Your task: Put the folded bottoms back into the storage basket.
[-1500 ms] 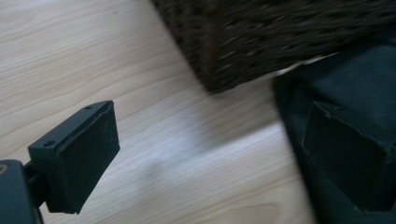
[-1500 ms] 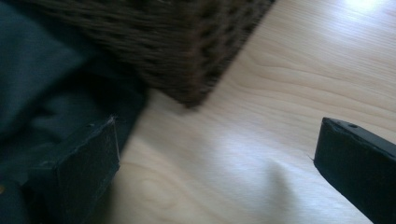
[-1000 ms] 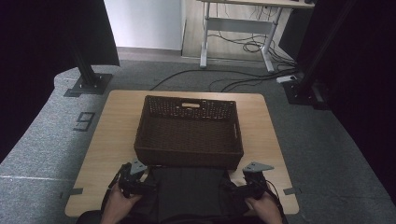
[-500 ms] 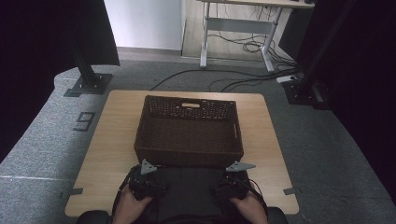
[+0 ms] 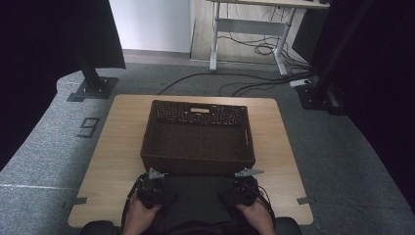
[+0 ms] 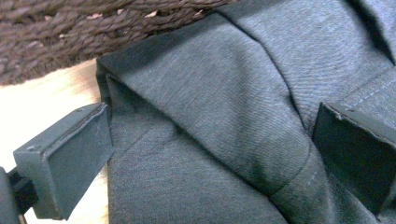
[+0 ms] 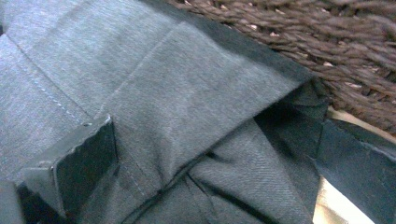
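Black and blocky, the left hand-held gripper (image 5: 152, 185) sits at the near edge of the counter with its jaws spread wide, and the left gripper view shows them straddling a fold of dark grey cloth (image 6: 219, 121) without pinching it, one pad (image 6: 65, 161) over the pale wood beside the cloth edge. The right hand-held gripper (image 5: 243, 186) mirrors it on the other side, also released, its jaws standing apart over a folded corner of the same cloth (image 7: 187, 102), which shows stitched seams. Each is held by a hand (image 5: 139, 215) coming up from the bottom of the high view, the right hand (image 5: 254, 215) likewise, and each carries a grey three-cornered plate on top. The cloth lies flat between the two tools, touching the near wall of a dark brown woven basket (image 5: 197, 161); the rough braided weave fills the top of both gripper views. The basket stands in the middle of the counter (image 5: 117, 142), a light wooden top with rounded corners and bits of tape at its near edges. Around it lies grey carpet (image 5: 44, 161) bearing a taped figure 9 (image 5: 88, 127). Black stand bases (image 5: 90, 90) flank the far corners, cables (image 5: 244, 83) trail across the floor, and a white-legged desk (image 5: 244, 29) stands at the back before a pale wall.
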The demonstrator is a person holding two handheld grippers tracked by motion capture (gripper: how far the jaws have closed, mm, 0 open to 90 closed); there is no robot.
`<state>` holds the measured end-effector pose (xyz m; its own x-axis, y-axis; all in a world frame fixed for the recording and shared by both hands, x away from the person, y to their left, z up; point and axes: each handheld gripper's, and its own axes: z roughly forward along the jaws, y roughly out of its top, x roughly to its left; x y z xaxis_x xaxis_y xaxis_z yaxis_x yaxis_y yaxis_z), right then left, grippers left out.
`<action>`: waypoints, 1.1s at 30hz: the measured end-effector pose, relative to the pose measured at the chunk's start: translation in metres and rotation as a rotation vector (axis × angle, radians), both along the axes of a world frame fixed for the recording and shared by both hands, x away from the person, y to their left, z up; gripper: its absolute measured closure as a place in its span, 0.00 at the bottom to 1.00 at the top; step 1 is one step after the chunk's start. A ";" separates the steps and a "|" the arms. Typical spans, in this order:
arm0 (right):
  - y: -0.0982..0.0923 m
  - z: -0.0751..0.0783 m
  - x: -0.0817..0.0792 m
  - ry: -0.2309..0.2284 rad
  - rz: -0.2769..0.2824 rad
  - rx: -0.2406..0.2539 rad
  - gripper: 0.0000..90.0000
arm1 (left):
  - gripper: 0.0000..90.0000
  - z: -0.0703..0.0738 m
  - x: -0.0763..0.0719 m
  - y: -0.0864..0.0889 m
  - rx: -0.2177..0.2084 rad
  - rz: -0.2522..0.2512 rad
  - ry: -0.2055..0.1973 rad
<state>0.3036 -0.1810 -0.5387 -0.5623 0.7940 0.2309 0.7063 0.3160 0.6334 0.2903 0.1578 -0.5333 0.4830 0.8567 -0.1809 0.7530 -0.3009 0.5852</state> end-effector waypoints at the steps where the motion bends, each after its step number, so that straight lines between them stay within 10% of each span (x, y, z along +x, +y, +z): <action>1: 0.000 -0.001 0.001 0.001 -0.004 -0.002 0.00 | 0.00 -0.001 0.001 0.001 -0.007 0.002 0.004; 14: 0.002 -0.002 0.005 0.025 0.009 -0.019 0.00 | 0.00 -0.002 0.001 -0.003 -0.009 -0.016 0.014; 24: 0.004 0.003 0.005 0.063 0.085 0.041 0.21 | 0.00 0.000 -0.001 -0.017 0.005 -0.090 0.039; 33: 0.009 0.006 0.008 0.109 0.121 0.041 0.32 | 0.20 0.002 -0.003 -0.015 -0.038 -0.126 0.020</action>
<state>0.3117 -0.1722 -0.5330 -0.6235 0.7104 0.3266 0.7296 0.3785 0.5695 0.2873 0.1432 -0.5311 0.5824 0.7819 -0.2224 0.7222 -0.3721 0.5830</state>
